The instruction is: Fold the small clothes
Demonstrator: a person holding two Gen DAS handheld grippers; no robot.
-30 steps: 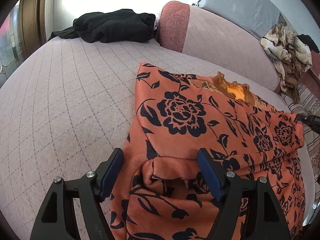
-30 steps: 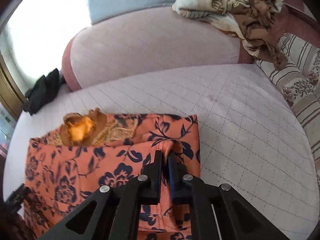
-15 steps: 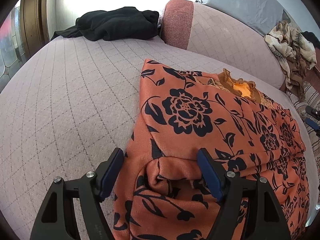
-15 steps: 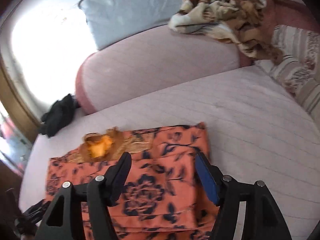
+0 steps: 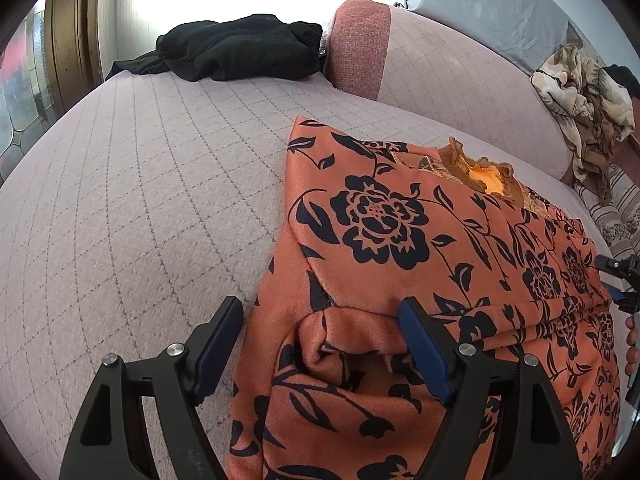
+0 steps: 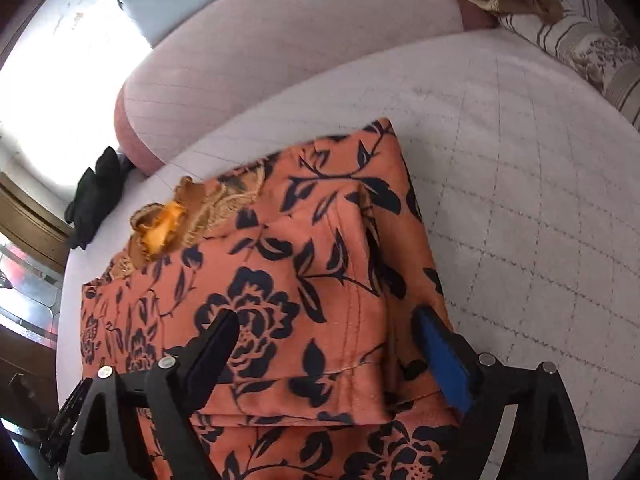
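Observation:
An orange garment with black flowers (image 5: 380,220) lies folded on the pale quilted seat (image 5: 140,200), its yellow-brown collar (image 5: 486,176) toward the backrest. My left gripper (image 5: 320,308) is at the garment's near left corner with its jaws opening. A bunched fold sits between them, against the right pad but clear of the left one. My right gripper (image 6: 324,316) hovers low over the garment's (image 6: 320,240) right side, jaws opening wide. The cloth lies under and between the fingers, and the pads do not press it. The collar (image 6: 164,228) shows on the left there.
A black garment (image 5: 240,48) is piled at the seat's far end by the window. A crumpled beige patterned cloth (image 5: 580,92) hangs over the backrest (image 5: 440,68). A striped cushion (image 6: 580,44) lies to the right. Bare quilted seat (image 6: 520,200) borders the garment.
My right gripper went from shut on a fold of the garment to wide open, let the cloth drop flat, and sank closer to it. The left gripper stayed put.

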